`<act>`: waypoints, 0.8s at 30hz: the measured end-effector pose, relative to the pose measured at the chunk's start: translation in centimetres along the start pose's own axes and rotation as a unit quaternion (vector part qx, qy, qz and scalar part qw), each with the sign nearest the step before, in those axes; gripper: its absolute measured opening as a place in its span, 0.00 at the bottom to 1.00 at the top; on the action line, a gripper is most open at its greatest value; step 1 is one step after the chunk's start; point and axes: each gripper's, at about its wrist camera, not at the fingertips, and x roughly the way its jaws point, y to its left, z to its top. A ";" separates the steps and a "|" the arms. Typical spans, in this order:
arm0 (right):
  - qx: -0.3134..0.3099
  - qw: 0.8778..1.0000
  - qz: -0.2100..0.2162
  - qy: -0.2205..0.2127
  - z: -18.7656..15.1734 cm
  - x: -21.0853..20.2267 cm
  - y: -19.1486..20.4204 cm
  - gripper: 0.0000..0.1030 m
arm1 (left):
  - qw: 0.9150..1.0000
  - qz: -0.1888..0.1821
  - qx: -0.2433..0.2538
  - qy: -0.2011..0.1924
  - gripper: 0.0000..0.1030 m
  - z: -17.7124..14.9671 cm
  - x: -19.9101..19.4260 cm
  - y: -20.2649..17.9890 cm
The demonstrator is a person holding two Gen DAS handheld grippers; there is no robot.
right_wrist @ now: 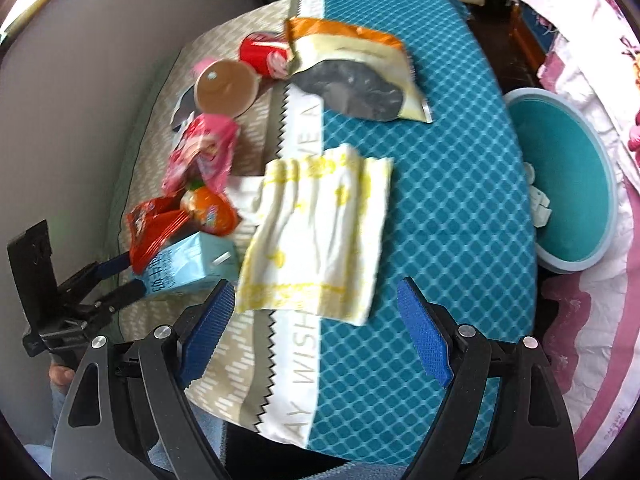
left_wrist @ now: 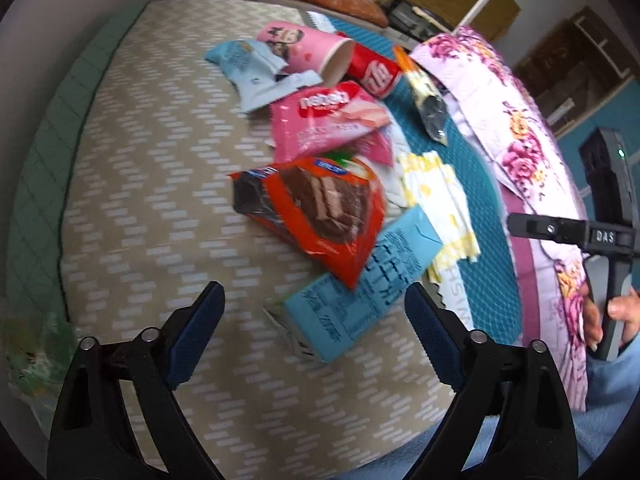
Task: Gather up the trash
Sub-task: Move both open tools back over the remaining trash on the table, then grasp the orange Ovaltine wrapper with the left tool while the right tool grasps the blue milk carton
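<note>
Trash lies in a row on a cushion. In the left wrist view: a light blue carton (left_wrist: 352, 292), a red wafer wrapper (left_wrist: 316, 208), a pink wrapper (left_wrist: 328, 124), a pink paper cup (left_wrist: 304, 48), a red can (left_wrist: 376, 72), a blue wrapper (left_wrist: 248, 68), an orange-black snack bag (left_wrist: 428, 104) and a yellow-white napkin (left_wrist: 440, 196). My left gripper (left_wrist: 316, 320) is open, its jaws on either side of the carton's near end. My right gripper (right_wrist: 316, 320) is open just in front of the napkin (right_wrist: 320, 232). The carton (right_wrist: 188, 264) and the left gripper (right_wrist: 120, 280) also show in the right wrist view.
The cushion is beige chevron (left_wrist: 160, 160) on the left and teal diamond (right_wrist: 440, 200) on the right. A teal round bin (right_wrist: 568, 184) stands to the right of it. A floral pink cloth (left_wrist: 528, 152) lies along the right side.
</note>
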 end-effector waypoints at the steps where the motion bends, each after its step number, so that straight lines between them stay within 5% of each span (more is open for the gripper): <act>1: 0.000 1.000 0.002 0.002 0.0 0.2 0.1 0.77 | 1.000 -0.006 0.003 0.001 0.75 -0.1 0.1 -0.1; 2: 0.000 1.000 0.003 0.003 0.1 0.3 0.1 0.77 | 1.000 -0.013 0.003 0.003 0.67 -0.2 0.3 -0.1; 8: 0.003 1.000 0.012 0.010 -0.1 0.8 0.7 0.77 | 0.998 -0.062 0.020 0.011 0.54 -1.1 0.8 -1.6; 15: 0.021 0.999 0.038 0.021 -0.6 1.5 0.5 0.77 | 0.993 -0.109 0.037 0.034 0.54 -1.7 3.0 -5.4; 24: 0.024 0.997 0.059 0.035 0.0 3.6 2.5 0.77 | 0.996 -0.089 0.008 0.013 0.55 -2.2 1.1 -3.2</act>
